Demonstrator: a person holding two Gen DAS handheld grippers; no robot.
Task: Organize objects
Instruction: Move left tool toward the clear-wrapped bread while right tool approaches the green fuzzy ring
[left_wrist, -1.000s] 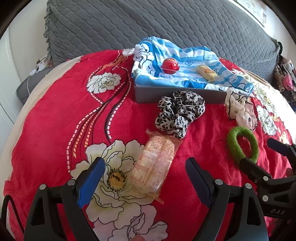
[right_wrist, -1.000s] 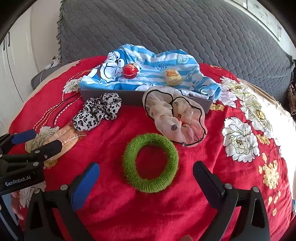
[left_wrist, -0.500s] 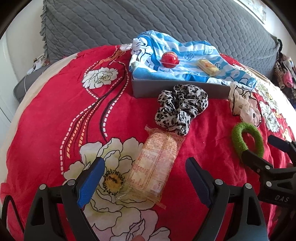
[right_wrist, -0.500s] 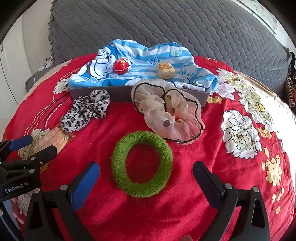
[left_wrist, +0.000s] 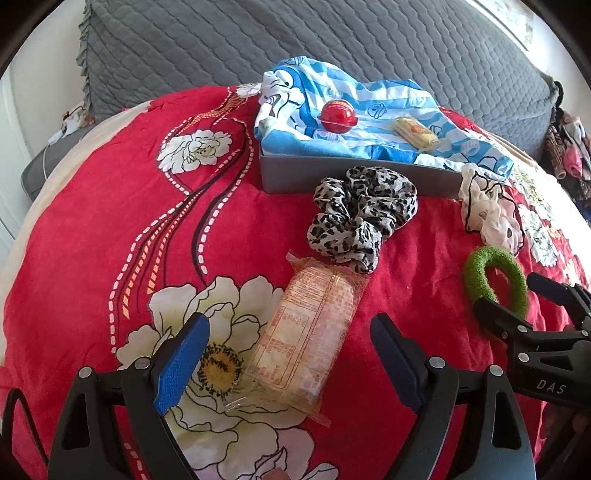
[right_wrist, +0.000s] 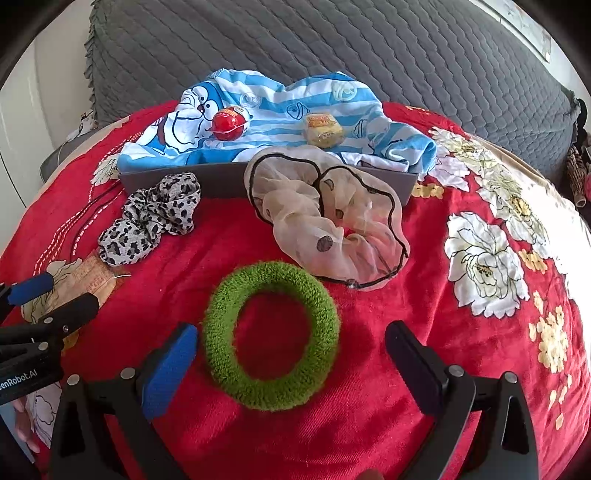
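My left gripper (left_wrist: 290, 354) is open, its fingers on either side of a clear orange snack packet (left_wrist: 308, 338) lying on the red floral blanket. My right gripper (right_wrist: 291, 356) is open, straddling a green fuzzy hair ring (right_wrist: 271, 336). A leopard-print scrunchie (left_wrist: 360, 218) and a sheer cream scrunchie (right_wrist: 325, 214) lie in front of a grey tray (left_wrist: 295, 177). The tray holds a blue striped cartoon cloth (right_wrist: 280, 107), a red ball (right_wrist: 229, 123) and a small yellow wrapped snack (right_wrist: 323, 129).
A grey quilted cushion (left_wrist: 221, 48) backs the bed. The red blanket (left_wrist: 110, 221) falls away at the left edge. Clothes lie in a heap at the far right (left_wrist: 569, 155). The right gripper also shows in the left wrist view (left_wrist: 532, 306).
Both grippers have moved forward and lower: the snack packet now sits between the left fingers and the green ring between the right fingers. Nothing has been gripped.
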